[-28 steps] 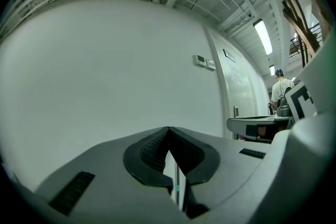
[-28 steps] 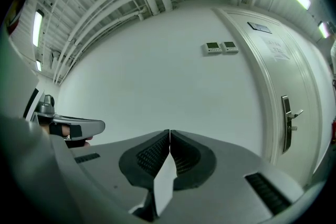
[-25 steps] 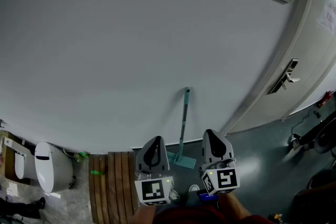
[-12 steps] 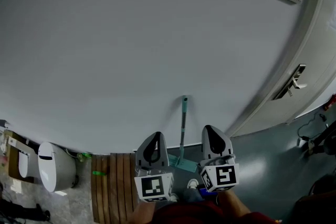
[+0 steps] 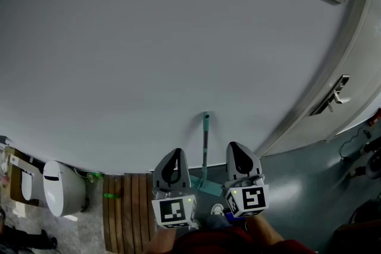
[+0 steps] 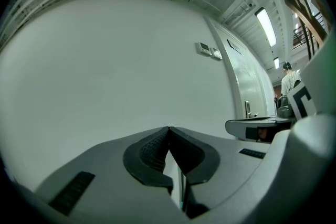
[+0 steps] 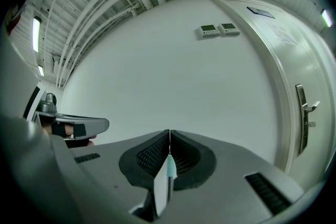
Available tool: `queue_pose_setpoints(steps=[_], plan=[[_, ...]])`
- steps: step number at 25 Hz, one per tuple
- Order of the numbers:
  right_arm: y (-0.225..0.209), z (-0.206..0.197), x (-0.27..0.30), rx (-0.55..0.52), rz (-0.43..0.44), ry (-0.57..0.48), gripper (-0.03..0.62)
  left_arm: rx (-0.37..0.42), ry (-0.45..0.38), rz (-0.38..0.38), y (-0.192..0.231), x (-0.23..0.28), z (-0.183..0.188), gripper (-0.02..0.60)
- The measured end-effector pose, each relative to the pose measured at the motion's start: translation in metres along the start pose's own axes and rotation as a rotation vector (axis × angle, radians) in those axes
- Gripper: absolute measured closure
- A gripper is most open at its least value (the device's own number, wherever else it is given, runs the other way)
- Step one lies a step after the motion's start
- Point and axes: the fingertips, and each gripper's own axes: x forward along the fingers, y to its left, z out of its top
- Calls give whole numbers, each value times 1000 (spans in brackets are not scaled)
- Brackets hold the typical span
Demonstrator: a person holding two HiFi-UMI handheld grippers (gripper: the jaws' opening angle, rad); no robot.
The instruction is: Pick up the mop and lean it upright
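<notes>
MOP (image 5: 205,149): propped upright on far wall (image 5: 149,56), untouched | LEFT GRIPPER (image 6: 168,128): clenched, empty | RIGHT GRIPPER (image 7: 169,132): clenched, empty | HANDLING: probably light, stiff, smooth pole, prone to sliding sideways | HOLD: mid-pole, above head.

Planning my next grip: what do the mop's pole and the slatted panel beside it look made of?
Mop pole: looks like smooth metal, grey with a dull sheen; its teal cap is probably plastic. Slatted panel: appears wooden, brown matte planks with visible seams.
</notes>
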Motion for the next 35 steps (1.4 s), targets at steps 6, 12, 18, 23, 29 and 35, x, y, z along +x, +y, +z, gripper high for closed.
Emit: queue_pose_setpoints(steps=[6, 12, 18, 23, 29, 35], plan=[[-3, -3, 7, -9, 13, 5, 576, 2, -2, 10, 0, 6, 0, 568], [-5, -17, 12, -12, 8, 26, 576, 7, -10, 15, -1, 8, 4, 568], [-7, -38, 24, -16, 8, 63, 576, 8, -12, 21, 0, 8, 6, 568], [-3, -59, 40, 10, 24, 119, 574, 8, -10, 29, 2, 7, 6, 568], [4, -78, 65, 10, 47, 173, 480, 9, -7, 41, 6, 4, 6, 568], [4, -90, 88, -17, 37, 198, 453, 18, -4, 56, 12, 2, 5, 568]])
